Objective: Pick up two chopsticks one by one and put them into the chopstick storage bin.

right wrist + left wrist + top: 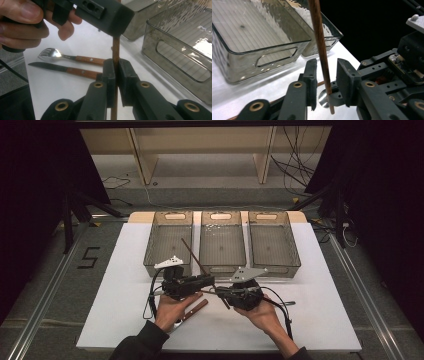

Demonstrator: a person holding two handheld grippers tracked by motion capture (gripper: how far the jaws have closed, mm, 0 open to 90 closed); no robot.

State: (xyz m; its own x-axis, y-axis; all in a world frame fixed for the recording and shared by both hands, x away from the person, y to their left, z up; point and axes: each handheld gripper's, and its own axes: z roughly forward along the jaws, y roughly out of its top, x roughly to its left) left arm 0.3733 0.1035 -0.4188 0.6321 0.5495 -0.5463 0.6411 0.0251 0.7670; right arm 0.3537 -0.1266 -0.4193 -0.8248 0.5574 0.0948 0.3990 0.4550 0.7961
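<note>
- Thin brown wooden stick (115,47), probably a chopstick; held near its lower end between the pressed-together jaws of the right gripper (115,75), the rod standing up out of the pinch; in the high view the stick (192,254) slants up and away over the near wall of the left bin; judged to be kept steady for a handover.
- Left gripper (325,75); jaws part-spread on either side of the same stick (321,47), gaps visible on both sides, no pad seen pressing; the straddling position is judged as readiness for a second grip higher up the rod.
- Three clear smoked-plastic rectangular bins with cut-out handles (167,217); set side by side at the far edge of the white table top (320,320), all bare inside; likely sorting targets within reach.
- Wooden-handled steel fork (72,58) and wooden-handled dark-bladed knife (65,70); lying side by side on the table by the left hand (22,22), apparently awaiting their turn.
- Writing: black figure "5" (88,257) taped on the grey floor left of the table; no brand or label legible on bins, cutlery or grippers.
</note>
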